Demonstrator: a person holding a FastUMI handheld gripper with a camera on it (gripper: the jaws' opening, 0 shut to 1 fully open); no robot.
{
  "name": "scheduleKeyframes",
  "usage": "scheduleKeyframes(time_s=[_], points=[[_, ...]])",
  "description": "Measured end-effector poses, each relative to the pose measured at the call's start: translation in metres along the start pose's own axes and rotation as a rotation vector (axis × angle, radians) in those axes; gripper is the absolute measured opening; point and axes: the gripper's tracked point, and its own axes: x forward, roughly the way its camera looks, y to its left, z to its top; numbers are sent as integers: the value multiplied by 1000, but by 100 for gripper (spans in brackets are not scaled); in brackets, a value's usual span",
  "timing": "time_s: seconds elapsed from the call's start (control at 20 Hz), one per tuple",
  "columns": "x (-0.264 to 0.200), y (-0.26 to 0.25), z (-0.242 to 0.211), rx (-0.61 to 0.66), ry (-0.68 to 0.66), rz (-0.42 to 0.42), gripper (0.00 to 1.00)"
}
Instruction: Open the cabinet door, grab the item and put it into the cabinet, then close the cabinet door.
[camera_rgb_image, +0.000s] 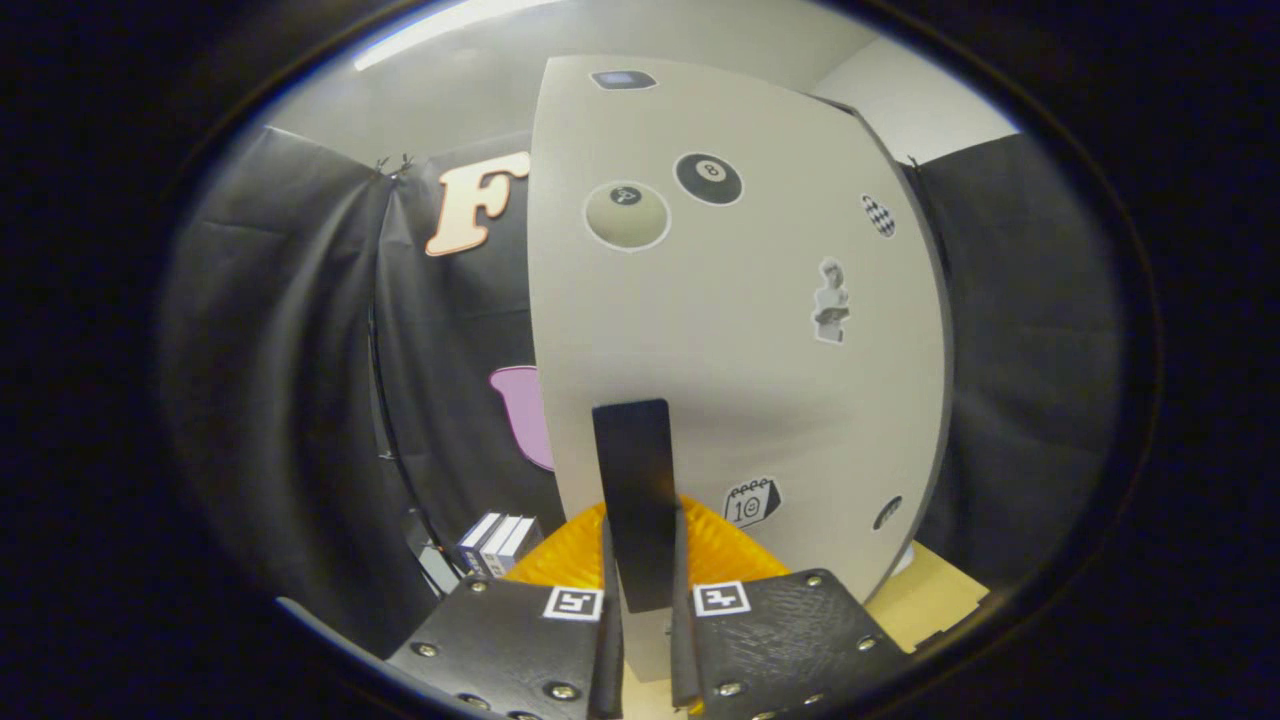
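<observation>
A pale cabinet door with several stickers stands close in front of me. Its flat dark handle runs upright on the door's lower part. My gripper is shut on this handle, with one finger pressed against each side of its lower end. To the left of the fingers and below the door's left edge, a small blue and white box stands on the table. Whether the door is ajar or fully closed against the cabinet I cannot tell.
A light wooden tabletop shows to the right of the fingers, under the door's lower right corner. Black cloth walls hang on both sides of the cabinet. A thin dark edge runs down the door's right side.
</observation>
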Motion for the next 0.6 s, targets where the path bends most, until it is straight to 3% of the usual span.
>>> scheduleKeyframes(time_s=[0.6], points=[[-111, -76, 7, -14, 8, -88, 18]])
